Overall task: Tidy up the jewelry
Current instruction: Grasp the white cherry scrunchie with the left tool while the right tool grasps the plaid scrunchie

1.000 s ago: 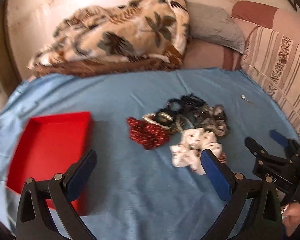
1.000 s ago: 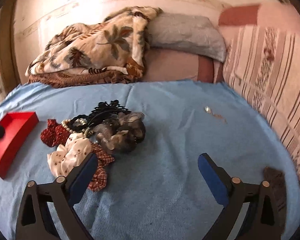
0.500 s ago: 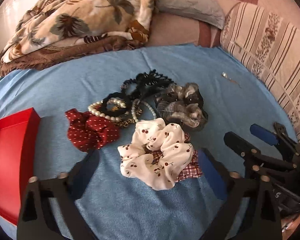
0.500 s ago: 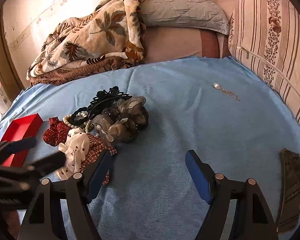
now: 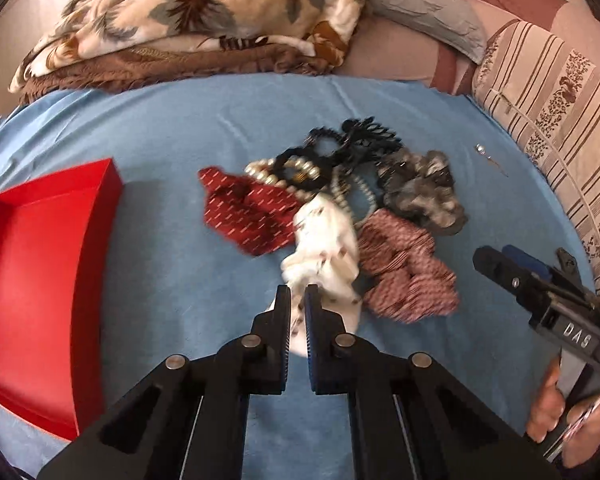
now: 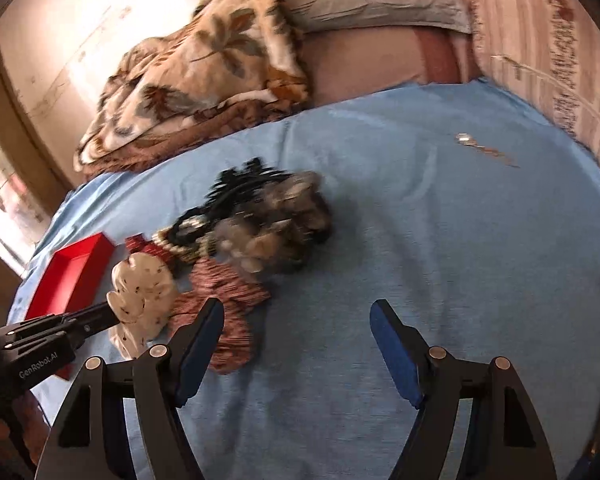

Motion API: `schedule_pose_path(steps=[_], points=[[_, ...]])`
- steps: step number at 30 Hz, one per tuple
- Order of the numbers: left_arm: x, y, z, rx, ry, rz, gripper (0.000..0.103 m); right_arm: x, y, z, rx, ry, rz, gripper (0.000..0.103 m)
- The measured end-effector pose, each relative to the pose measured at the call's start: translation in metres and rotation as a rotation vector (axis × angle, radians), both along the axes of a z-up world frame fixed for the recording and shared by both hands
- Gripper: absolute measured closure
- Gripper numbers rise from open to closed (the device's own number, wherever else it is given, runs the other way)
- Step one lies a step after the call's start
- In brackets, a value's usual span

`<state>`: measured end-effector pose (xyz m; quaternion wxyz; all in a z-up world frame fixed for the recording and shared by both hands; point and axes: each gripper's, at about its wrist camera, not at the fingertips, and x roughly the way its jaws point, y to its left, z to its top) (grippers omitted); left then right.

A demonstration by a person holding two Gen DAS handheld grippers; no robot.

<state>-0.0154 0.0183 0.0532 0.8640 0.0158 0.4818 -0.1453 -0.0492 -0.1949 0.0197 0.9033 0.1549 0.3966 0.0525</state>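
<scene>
L gripper (image 5: 297, 294) is clamped on the near edge of the white scrunchie (image 5: 324, 256), which lies at the front of the pile on the blue sheet (image 5: 172, 184), w/ the red box (image 5: 40, 280) off to the left. R gripper (image 6: 296, 312) hovers apart, empty. Risk: thin pinch of fabric may slip on lift, or the checked scrunchie (image 5: 404, 272) touching it may drag along, prob snagging the beads (image 5: 268, 172).

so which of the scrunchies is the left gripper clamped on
The white scrunchie with small dark specks, pinched in the left gripper. The dark red one, the checked one and the grey one lie untouched.
</scene>
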Motion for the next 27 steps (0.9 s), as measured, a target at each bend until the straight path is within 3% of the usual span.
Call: schedule_pose_path(steps=[2,4,6,7,8,9,13,14,17,22,27], points=[[0.002,0.005,-0.008,0.014,0.012,0.020,0.095,0.007,0.011,-0.004,0.012,0.006,0.036,0.023],[0.006,0.007,-0.014,-0.013,0.039,0.031,0.088,0.014,0.022,-0.009,0.001,0.017,0.067,0.023],[0.008,0.008,-0.016,-0.040,0.043,0.038,0.059,0.022,0.033,-0.016,-0.014,0.037,0.096,0.023],[0.008,0.006,-0.015,-0.042,0.030,0.047,0.053,0.025,0.038,-0.020,-0.013,0.049,0.111,0.026],[0.008,0.005,-0.014,-0.046,0.018,0.052,0.046,0.028,0.041,-0.024,-0.010,0.060,0.121,0.033],[0.009,0.004,-0.013,-0.055,0.015,0.053,0.045,0.032,0.044,-0.028,-0.004,0.077,0.134,0.038],[0.014,-0.005,-0.016,-0.093,0.042,0.042,0.045,0.035,0.046,-0.032,0.003,0.090,0.133,0.075],[0.015,-0.007,-0.018,-0.103,0.055,0.036,0.048,0.034,0.045,-0.031,0.020,0.092,0.132,0.081],[0.019,-0.016,-0.028,-0.115,0.111,0.013,0.098,0.029,0.037,-0.027,0.035,0.087,0.101,0.089],[0.007,-0.018,-0.013,-0.116,0.074,0.007,0.098,0.020,0.020,-0.018,0.058,0.065,0.040,0.090],[-0.019,-0.008,0.024,-0.112,-0.015,-0.007,0.098,0.011,0.010,-0.011,0.086,0.044,0.012,0.091]])
